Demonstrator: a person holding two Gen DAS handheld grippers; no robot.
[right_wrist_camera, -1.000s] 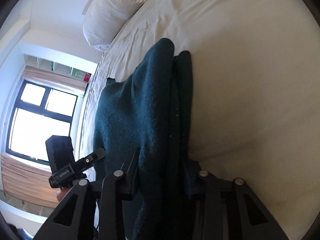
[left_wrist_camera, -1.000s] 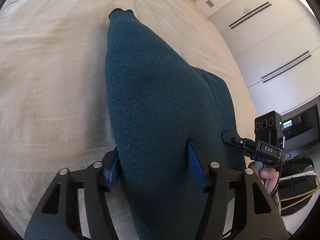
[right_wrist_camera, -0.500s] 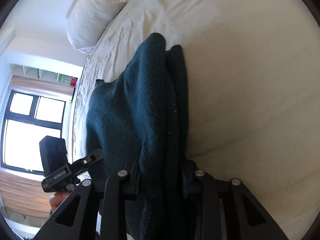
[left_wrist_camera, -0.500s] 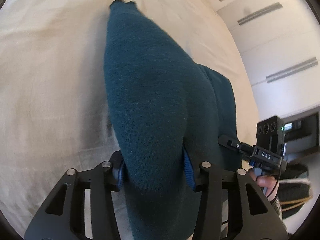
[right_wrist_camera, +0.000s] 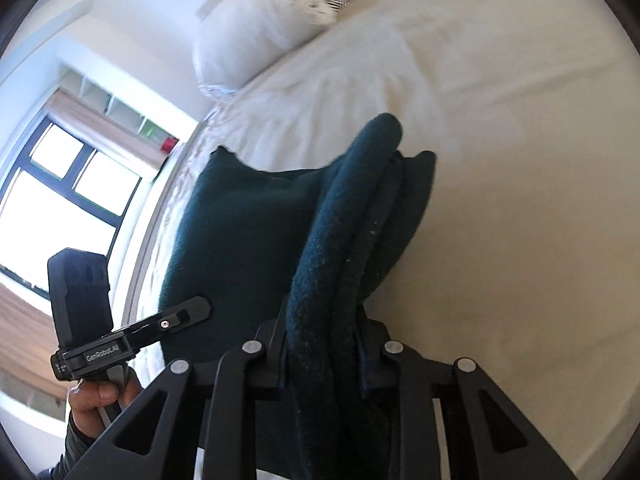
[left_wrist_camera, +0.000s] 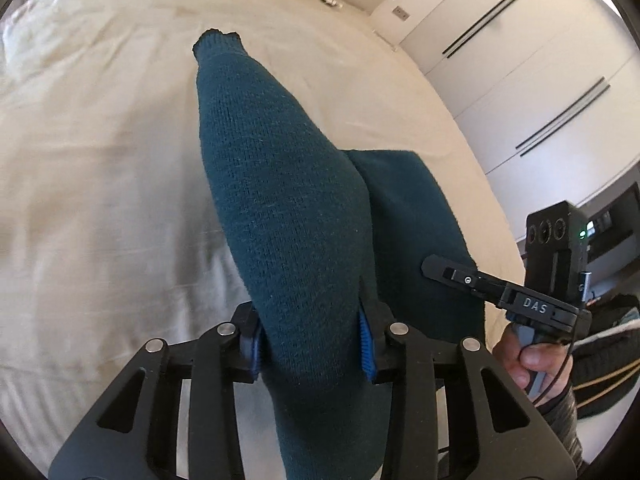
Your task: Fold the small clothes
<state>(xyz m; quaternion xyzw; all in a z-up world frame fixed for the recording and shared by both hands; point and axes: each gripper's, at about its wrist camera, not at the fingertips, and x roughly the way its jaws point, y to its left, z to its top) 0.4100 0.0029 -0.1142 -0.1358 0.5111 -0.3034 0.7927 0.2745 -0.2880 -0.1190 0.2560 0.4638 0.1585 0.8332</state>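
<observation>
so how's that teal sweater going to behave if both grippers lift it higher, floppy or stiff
Probably floppy: the sweater bulges and drapes between the left gripper and the bed, and it bunches into soft folds at the right gripper. The thick knit suggests some weight, so loose parts would likely sag. Its fuzzy surface should grip the pads rather than slip.

The dark teal knitted wool garment [left_wrist_camera: 288, 208] in my tools looks coarse and matt, its stitches plain to see (fuzzier, with pale lint specks, from my right camera [right_wrist_camera: 340, 248]). My left gripper [left_wrist_camera: 310, 350] is matt black plastic with ribbed blue rubber pads [left_wrist_camera: 366, 340] and dull silver metal rivets. The cream bed sheet [left_wrist_camera: 100, 168] is smooth woven cloth, lightly creased.
</observation>
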